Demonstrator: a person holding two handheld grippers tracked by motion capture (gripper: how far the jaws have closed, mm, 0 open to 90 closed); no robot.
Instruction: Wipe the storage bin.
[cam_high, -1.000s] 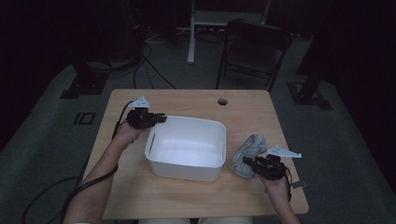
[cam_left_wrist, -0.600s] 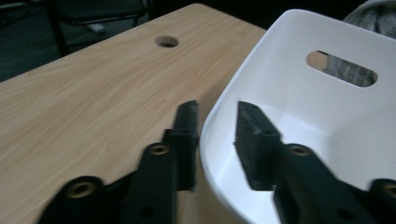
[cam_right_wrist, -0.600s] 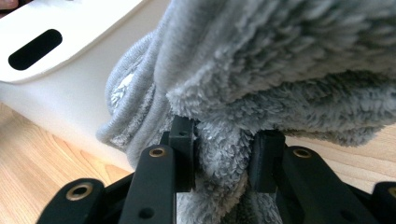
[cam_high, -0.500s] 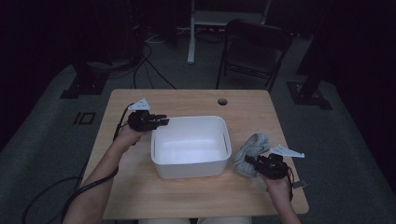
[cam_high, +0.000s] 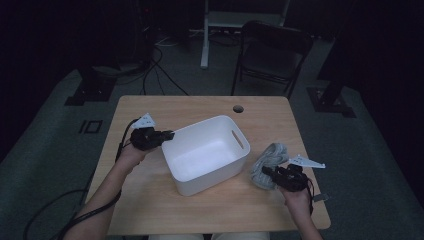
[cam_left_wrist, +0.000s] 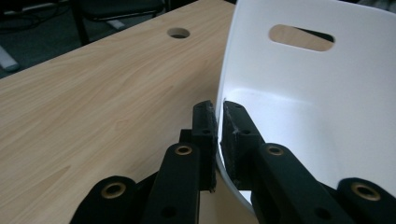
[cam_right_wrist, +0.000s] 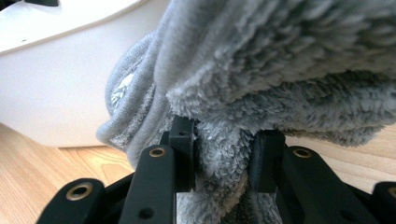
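A white plastic bin (cam_high: 210, 150) stands empty and turned at an angle in the middle of the wooden table (cam_high: 165, 210). My left gripper (cam_high: 169, 135) is at its left corner. In the left gripper view the jaws (cam_left_wrist: 218, 112) have just been closing, and they pinch the bin's thin wall (cam_left_wrist: 303, 84) at the rim. A crumpled grey fleece towel (cam_high: 267, 157) lies on the table to the right of the bin. My right gripper (cam_high: 265, 172) is shut on a fold of that towel (cam_right_wrist: 280, 60), with pile bulging between its jaws (cam_right_wrist: 224, 135).
A round cable hole (cam_high: 238, 108) sits near the table's far edge. A dark folding chair (cam_high: 272, 50) and floor cables lie beyond the table. The bin's slot handle (cam_left_wrist: 301, 37) faces my left gripper's camera.
The bin has slid right and turned, its right end swinging toward the far side. My left gripper moved with its corner. The right gripper and towel stayed put.
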